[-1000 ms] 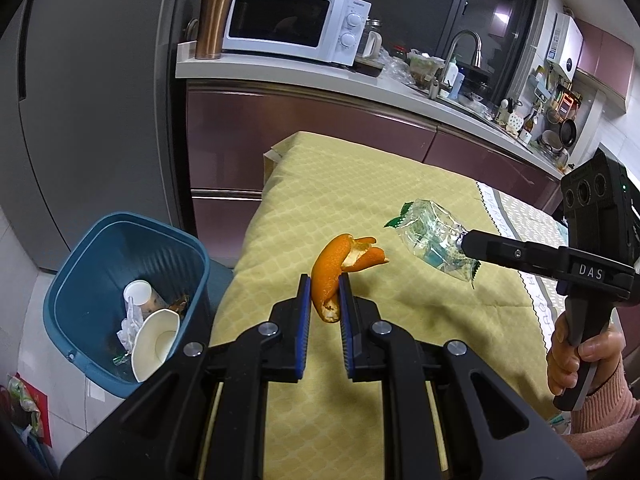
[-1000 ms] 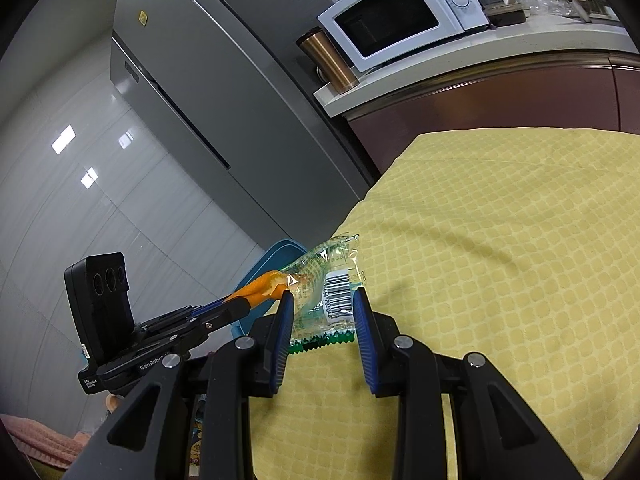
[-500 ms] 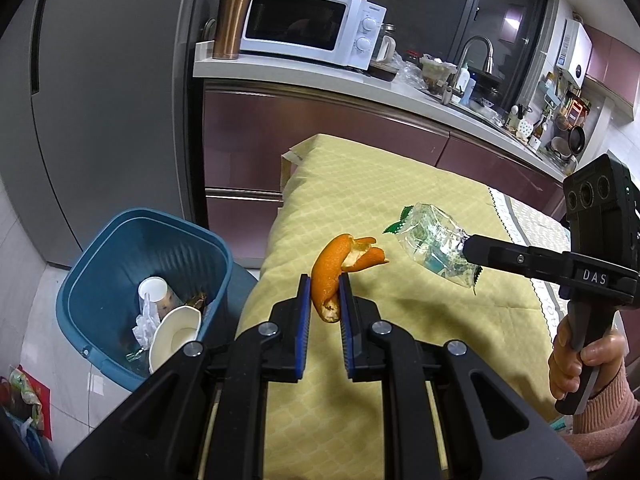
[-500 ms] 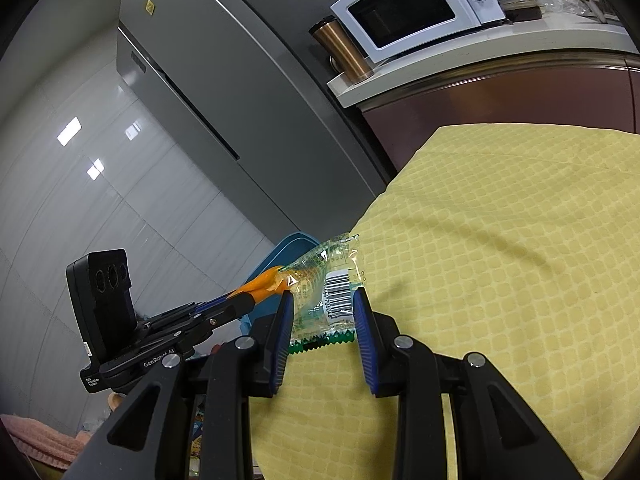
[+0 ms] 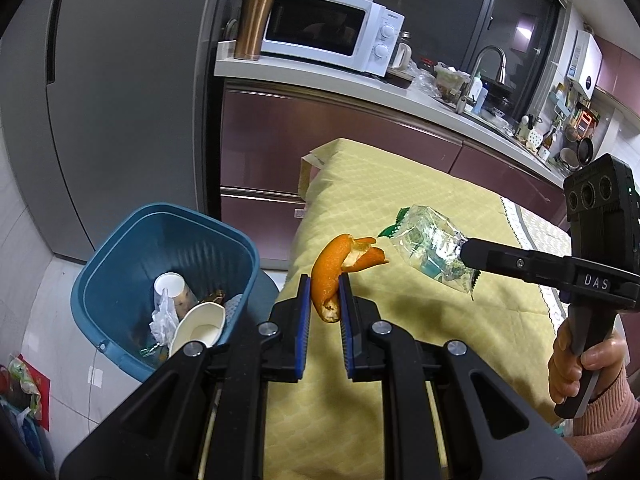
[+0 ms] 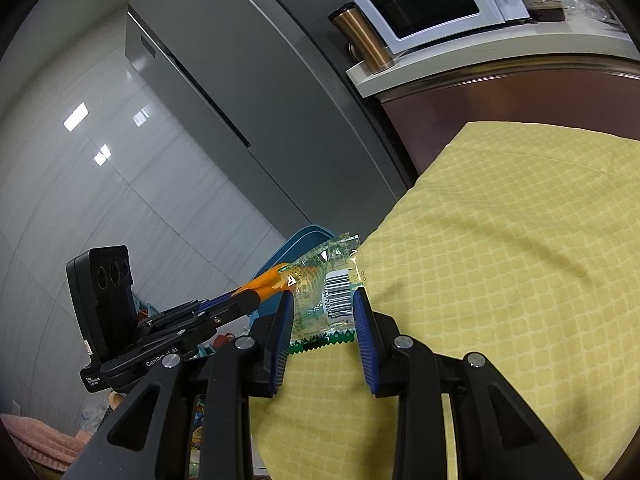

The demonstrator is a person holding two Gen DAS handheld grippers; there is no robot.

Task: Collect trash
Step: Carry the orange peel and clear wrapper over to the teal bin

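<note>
My left gripper (image 5: 324, 300) is shut on an orange peel (image 5: 334, 268) and holds it in the air over the left edge of the yellow-clothed table (image 5: 400, 320). My right gripper (image 6: 322, 316) is shut on a clear plastic wrapper (image 6: 326, 292) with a barcode and a green edge, held above the table. The wrapper (image 5: 434, 248) also shows in the left wrist view, to the right of the peel. A blue trash bin (image 5: 120, 264) stands on the floor left of the table, with paper cups and crumpled trash in it. The peel (image 6: 268, 280) shows in the right wrist view beside the wrapper.
A grey fridge (image 5: 112, 80) stands behind the bin. A counter (image 5: 320, 76) with a white microwave (image 5: 332, 34), a copper tumbler (image 5: 252, 22) and a sink runs along the back. Bags lie on the floor at the far left (image 5: 20, 384).
Both grippers have moved left toward the bin with their loads; the bin now lies closer to the left gripper. Both grips are unchanged.
</note>
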